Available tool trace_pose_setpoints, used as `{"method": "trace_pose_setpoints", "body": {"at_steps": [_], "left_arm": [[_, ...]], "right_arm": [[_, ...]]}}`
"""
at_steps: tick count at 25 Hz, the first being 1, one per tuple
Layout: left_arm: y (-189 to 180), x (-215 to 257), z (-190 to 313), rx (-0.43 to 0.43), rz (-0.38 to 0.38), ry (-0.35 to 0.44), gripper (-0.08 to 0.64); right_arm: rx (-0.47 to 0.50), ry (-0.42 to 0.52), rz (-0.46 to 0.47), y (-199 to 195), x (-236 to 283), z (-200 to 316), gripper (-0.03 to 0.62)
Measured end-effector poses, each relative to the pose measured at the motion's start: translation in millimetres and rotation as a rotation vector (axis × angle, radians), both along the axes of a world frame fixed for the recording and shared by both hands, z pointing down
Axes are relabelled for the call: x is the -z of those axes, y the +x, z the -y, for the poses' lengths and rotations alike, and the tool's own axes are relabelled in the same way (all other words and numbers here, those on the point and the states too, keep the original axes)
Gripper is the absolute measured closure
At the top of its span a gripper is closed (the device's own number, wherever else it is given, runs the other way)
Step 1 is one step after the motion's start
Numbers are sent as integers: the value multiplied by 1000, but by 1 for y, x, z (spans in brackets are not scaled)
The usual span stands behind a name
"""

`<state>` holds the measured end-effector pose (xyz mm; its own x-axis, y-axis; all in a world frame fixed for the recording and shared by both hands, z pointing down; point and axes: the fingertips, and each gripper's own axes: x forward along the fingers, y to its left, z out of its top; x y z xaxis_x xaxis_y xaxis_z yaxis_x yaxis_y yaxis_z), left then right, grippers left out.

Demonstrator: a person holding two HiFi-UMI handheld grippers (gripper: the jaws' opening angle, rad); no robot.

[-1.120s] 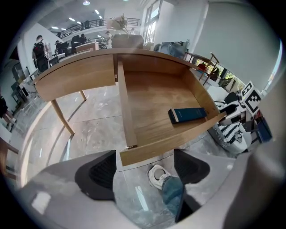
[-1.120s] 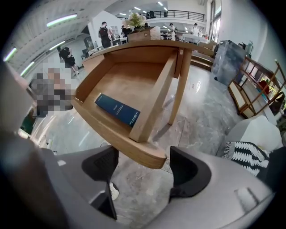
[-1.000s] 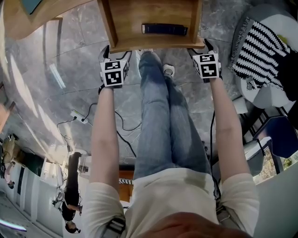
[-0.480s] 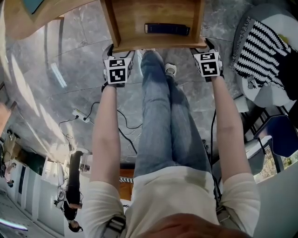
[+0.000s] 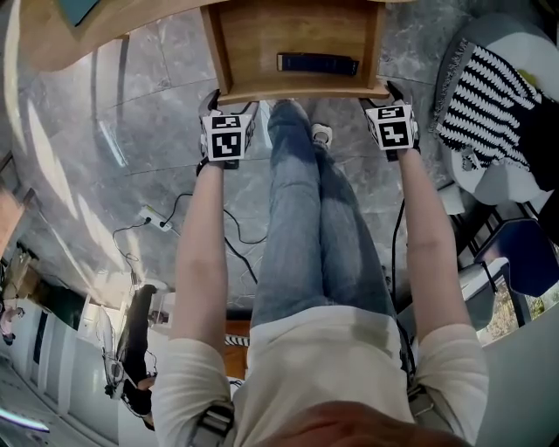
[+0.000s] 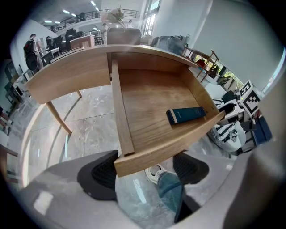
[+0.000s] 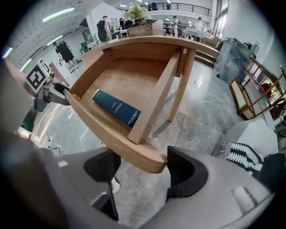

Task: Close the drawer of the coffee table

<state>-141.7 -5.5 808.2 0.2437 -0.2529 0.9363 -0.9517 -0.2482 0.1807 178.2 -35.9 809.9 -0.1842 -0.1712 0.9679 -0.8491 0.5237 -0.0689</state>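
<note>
– While the drawer (image 5: 253,44) stands pulled out at top centre of the head view, where are the grippers?
– At the front panel's (image 5: 297,90) two corners: left gripper (image 5: 229,103) on the left one, right gripper (image 5: 381,94) on the right one. Both point steeply down.
– Jaw state, left?
– Wide. The panel's corner sits between the jaws. Can't tell whether either side touches the wood.
– Right?
– Also wide, and its jaws have just been closing a little. The panel's end sits between them, with a visible gap to the outer pad (image 7: 185,172), so no clamp.
– Contents?
– One flat dark-blue box (image 5: 318,63) on the drawer bottom, near the front, right of centre.
– Table?
– Wooden top (image 5: 105,26) runs across the upper left. The drawer sticks out from under it toward the person's legs (image 5: 306,218). Grey marble floor (image 5: 131,175) below, striped cushion (image 5: 489,87) at far right.
</note>
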Motion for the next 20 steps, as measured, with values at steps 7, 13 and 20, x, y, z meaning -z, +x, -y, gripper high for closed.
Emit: {"method": "trace_pose_setpoints", "body": {"at_steps": [7,13,20], "left_arm": [[1,20,2,3,-13,-23,172],[0,33,1,3,-26,-51,173],[-3,49,9,1,-23,-32,176]], "right_arm": [[-8,-35,4,1,18,0,272],[-11,-46,5,0,33,2,273],[-24,-48,7,-3,45,4,275]]}}
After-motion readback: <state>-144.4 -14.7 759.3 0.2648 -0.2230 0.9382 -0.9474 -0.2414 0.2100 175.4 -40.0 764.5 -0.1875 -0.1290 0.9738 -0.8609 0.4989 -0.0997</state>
